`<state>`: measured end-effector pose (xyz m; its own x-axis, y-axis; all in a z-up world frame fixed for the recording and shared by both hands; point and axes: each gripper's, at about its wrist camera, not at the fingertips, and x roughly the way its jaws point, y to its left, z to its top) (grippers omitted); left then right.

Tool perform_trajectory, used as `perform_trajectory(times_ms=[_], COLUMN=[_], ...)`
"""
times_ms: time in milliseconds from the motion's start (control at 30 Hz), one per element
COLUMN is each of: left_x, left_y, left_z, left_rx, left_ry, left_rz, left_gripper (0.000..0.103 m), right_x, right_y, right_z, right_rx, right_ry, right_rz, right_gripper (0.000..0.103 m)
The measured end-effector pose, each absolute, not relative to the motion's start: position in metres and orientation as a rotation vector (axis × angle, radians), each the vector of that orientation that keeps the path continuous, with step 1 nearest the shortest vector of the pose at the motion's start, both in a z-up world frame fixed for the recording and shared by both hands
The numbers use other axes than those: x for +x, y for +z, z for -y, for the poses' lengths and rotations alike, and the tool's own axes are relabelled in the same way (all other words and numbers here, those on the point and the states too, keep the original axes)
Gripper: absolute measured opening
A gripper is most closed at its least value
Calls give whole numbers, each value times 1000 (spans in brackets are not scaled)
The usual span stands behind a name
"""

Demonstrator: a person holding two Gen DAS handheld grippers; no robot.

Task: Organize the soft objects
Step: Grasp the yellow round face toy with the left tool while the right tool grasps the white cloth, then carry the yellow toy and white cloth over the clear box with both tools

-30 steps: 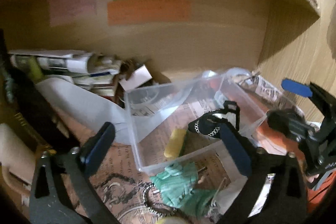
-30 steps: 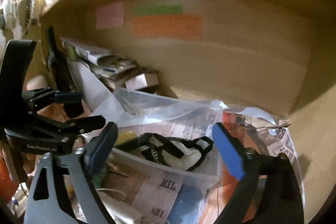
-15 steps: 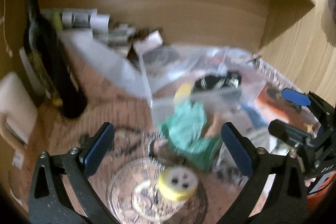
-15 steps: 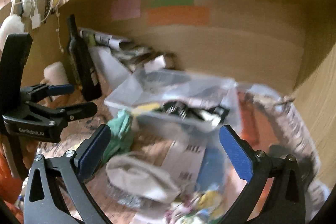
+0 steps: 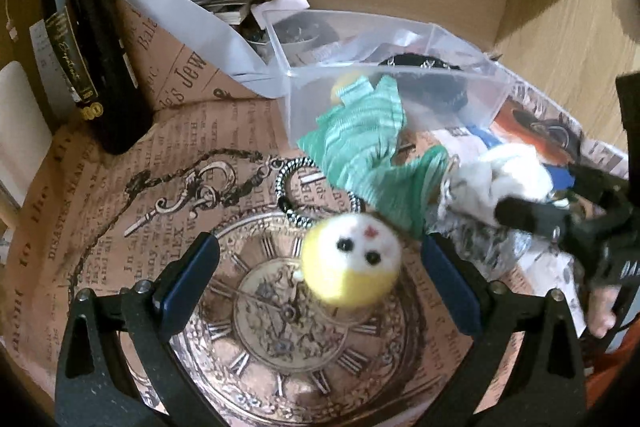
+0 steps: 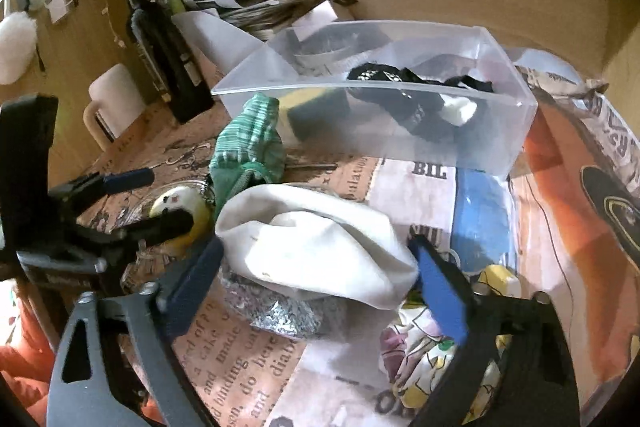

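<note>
My left gripper [image 5: 316,279] is open around a yellow and white plush ball [image 5: 351,261] that sits in a glass dish, jaws apart from it on both sides. My right gripper [image 6: 316,283] is open around a white cloth [image 6: 316,251] lying on a silvery pouch [image 6: 288,311]. A green striped cloth [image 5: 360,143] lies between them, against the clear plastic box [image 6: 400,123]. The box holds a black strap [image 6: 404,95] and a yellow item [image 5: 344,85]. The ball also shows in the right wrist view [image 6: 180,207], partly behind the left gripper's finger.
A dark wine bottle [image 5: 92,39] stands at the left, a white mug [image 6: 112,103] beside it. Newspapers and a white sheet [image 5: 188,11] lie behind the box. A patterned cloth [image 6: 432,359] lies by my right finger. A wooden back wall and side panel enclose the desk.
Both grippers have pulled back and down from the box. The left now frames the plush ball; the right now frames the white cloth. Both stay open.
</note>
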<state>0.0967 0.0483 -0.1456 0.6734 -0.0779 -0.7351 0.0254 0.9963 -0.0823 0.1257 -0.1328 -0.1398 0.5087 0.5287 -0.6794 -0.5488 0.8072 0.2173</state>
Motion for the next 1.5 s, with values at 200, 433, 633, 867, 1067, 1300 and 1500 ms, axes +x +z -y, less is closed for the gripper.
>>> perform_trajectory(times_ms=[200,433,633,867,1067,1300,1500], left_x=[96,94,99,113,138,174,206], left_y=[-146,-140,-124,-90,-61,-48,-55], left_z=[-49,-42,-42,-42,-44,-47,-47], left_rx=[-100,-74,-60,-24,-22,-46,-68], left_ry=[-80,-96,-103,-92,-99,-99,-134], left_rz=[-844,-839,-806,-708,-637,-635,-684], left_gripper=[71,47,47,47,47,47,47], right_x=[127,127,128,136,147,167,191], right_y=[-139,-127,-106,-74,-49,-32,-36], right_z=[137,152,167,177,182,184,179], right_rx=[-19,14,32,39,33,16,-9], right_ry=[644,641,600,562,536,501,469], right_rz=[-801,-751,-686,-577,-484,-430,-450], right_gripper=[41,25,25,25,25,25,25])
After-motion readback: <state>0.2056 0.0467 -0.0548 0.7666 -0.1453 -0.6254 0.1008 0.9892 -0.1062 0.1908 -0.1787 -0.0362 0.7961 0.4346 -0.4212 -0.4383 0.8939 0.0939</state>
